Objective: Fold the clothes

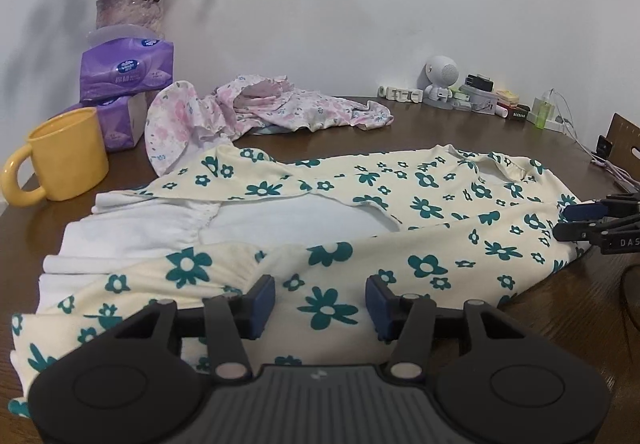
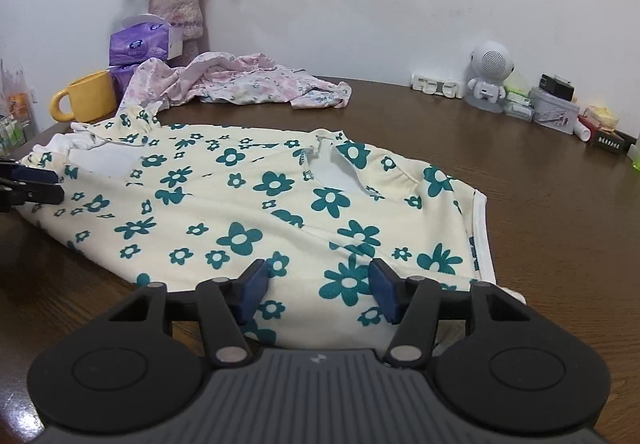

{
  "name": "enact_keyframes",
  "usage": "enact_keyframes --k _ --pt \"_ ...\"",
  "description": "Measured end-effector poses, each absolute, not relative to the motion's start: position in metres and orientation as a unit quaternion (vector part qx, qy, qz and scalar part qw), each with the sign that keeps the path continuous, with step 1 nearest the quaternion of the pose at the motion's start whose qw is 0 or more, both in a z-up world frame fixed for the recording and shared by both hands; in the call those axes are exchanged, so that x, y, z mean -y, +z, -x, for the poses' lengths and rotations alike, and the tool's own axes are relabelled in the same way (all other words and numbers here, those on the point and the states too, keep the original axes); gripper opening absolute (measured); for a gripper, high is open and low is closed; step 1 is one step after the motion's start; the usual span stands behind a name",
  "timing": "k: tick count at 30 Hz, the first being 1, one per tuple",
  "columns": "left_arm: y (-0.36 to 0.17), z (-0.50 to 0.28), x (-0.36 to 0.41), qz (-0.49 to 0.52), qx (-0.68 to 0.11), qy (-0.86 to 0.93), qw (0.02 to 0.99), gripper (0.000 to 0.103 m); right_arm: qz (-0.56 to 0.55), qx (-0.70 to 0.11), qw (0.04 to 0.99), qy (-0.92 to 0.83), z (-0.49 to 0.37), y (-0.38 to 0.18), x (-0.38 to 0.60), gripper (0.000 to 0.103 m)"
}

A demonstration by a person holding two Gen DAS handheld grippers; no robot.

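While both half-open grippers hover empty over the flowered dress, each should pinch a hem edge evenly.

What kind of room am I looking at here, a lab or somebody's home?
Most likely a home: a wooden table against a plain wall holds a vase of dried roses, purple tissue packs, a yellow mug and clothes, including a floral garment spread flat.

Home: flower vase, mug, tissues.
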State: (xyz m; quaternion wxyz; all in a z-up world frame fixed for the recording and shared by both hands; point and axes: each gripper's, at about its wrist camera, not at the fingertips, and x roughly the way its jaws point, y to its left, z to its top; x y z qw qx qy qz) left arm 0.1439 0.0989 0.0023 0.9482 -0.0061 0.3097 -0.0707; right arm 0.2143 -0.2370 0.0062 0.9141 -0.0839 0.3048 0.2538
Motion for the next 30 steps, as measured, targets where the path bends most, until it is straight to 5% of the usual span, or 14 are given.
enact_keyframes --k 13,23,30 --pt "0.017 -0.109 -0.096 -0.103 -0.343 -0.087 0.93 0.051 0.187 -0.292 0.887 0.306 -0.176 0.024 0.242 0.056" --pt "0.028 -0.135 -0.103 -0.044 -0.338 -0.086 0.936 0.051 0.119 -0.294 0.893 0.318 -0.196 0.035 0.236 0.057" --pt "0.013 -0.172 -0.105 -0.064 -0.358 -0.067 0.929 0.05 0.165 -0.309 0.888 0.299 -0.226 0.024 0.217 0.056"
